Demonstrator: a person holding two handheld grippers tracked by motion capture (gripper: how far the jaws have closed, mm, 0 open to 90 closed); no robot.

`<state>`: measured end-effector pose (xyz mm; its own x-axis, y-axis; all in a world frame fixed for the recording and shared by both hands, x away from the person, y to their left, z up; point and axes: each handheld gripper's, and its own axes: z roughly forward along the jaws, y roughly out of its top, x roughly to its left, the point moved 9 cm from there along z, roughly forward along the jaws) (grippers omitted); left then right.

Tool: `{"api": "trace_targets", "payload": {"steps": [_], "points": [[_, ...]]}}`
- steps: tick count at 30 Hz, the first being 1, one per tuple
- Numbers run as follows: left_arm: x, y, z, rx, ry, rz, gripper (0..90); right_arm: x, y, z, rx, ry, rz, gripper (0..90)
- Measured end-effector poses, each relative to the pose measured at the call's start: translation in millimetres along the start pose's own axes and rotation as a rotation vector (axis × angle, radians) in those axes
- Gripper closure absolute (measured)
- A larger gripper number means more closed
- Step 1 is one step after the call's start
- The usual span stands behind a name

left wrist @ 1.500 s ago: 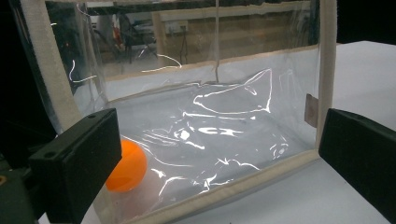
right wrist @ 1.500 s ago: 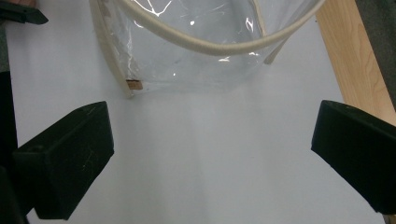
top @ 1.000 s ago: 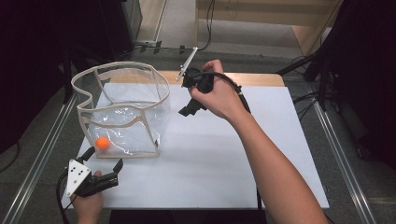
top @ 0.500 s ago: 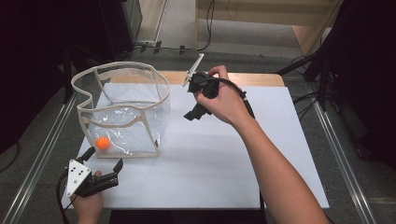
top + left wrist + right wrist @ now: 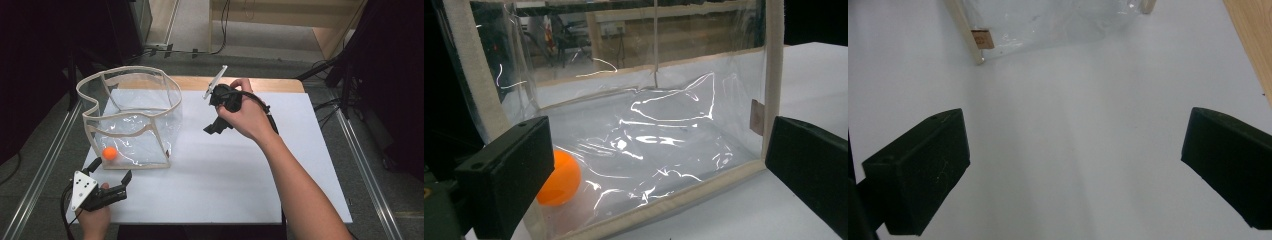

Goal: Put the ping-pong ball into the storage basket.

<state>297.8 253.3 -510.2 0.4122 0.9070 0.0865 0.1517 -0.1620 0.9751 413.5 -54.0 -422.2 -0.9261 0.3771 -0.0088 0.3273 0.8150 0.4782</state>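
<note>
Orange ball [image 5: 558,178] sits inside clear bag [image 5: 664,150], apparently just beyond left gripper [image 5: 654,170].

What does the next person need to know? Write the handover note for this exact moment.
Left gripper: open, empty, at the near left corner of the table, aimed at the clear bag.
Right gripper: open, empty, held above the white table top to the right of the bag, pointing down.
Things: the bag stands upright and open on the left of the table; the orange ball lies inside it at the near left corner.
Done: the ball is in the bag.
Left: neither gripper touches the bag. Probably grasp its rim or near edge next, perhaps to close or move it.
</note>
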Motion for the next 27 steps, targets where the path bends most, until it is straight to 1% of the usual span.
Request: {"api": "trace_targets", "payload": {"steps": [2,5,7,9,11,13,14,15,16,18,19,20,24,25,26,27], "points": [[-0.1,0.1,0.0,-0.001,0.0,0.0,0.0,-0.6,-3.7,0.8,0.001,0.0,-0.009,0.0],[-0.1,0.1,0.0,-0.001,0.0,-0.001,0.0,0.0,-9.7,1.4,0.003,-0.002,0.01,0.0],[-0.1,0.1,0.1,-0.001,0.0,0.001,0.0,-0.8,-13.4,2.8,-0.003,-0.004,0.007,0.0],[-0.2,0.0,0.1,-0.001,0.0,0.001,0.0,-0.3,-17.2,3.4,-0.001,-0.004,0.02,0.0],[-0.2,0.1,0.2,-0.001,0.0,0.001,0.0,-0.9,-20.6,4.2,-0.003,-0.005,0.017,0.0],[-0.2,0.1,0.2,-0.001,0.0,0.0,0.0,-0.8,-23.8,5.0,-0.008,-0.005,0.026,0.0],[-0.3,0.2,0.3,-0.002,0.0,-0.001,0.0,-1.1,-25.2,5.4,-0.008,-0.003,0.021,0.0],[-0.4,0.2,0.3,-0.003,0.0,-0.002,0.0,-0.6,-27.2,5.9,-0.007,-0.006,0.032,0.0],[-0.3,0.2,0.3,-0.002,0.0,-0.002,0.0,-1.1,-28.6,6.3,-0.005,-0.005,0.026,0.0],[-0.3,0.2,0.3,-0.002,0.0,-0.001,0.0,-1.0,-31.9,6.9,-0.006,-0.009,0.037,0.0],[-0.3,0.2,0.3,-0.002,0.0,-0.001,0.0,-1.4,-33.0,7.8,-0.013,-0.006,0.029,0.0],[-0.4,0.2,0.3,-0.003,0.0,-0.001,0.0,-0.8,-34.9,7.9,-0.009,-0.007,0.039,0.0],[-0.2,0.0,0.1,-0.001,0.0,0.001,0.0,-1.0,-42.1,9.5,-0.009,-0.008,0.044,0.0],[-0.2,0.1,0.2,-0.001,0.0,0.0,0.0,-1.4,-43.6,10.3,-0.014,-0.008,0.039,0.0],[-0.2,0.0,0.2,-0.001,0.0,0.001,0.0,-1.0,-45.6,10.4,-0.011,-0.008,0.053,0.0],[-0.3,0.1,0.2,-0.001,0.0,0.002,0.0,-1.5,-47.3,11.0,-0.015,-0.008,0.047,0.0]]}}
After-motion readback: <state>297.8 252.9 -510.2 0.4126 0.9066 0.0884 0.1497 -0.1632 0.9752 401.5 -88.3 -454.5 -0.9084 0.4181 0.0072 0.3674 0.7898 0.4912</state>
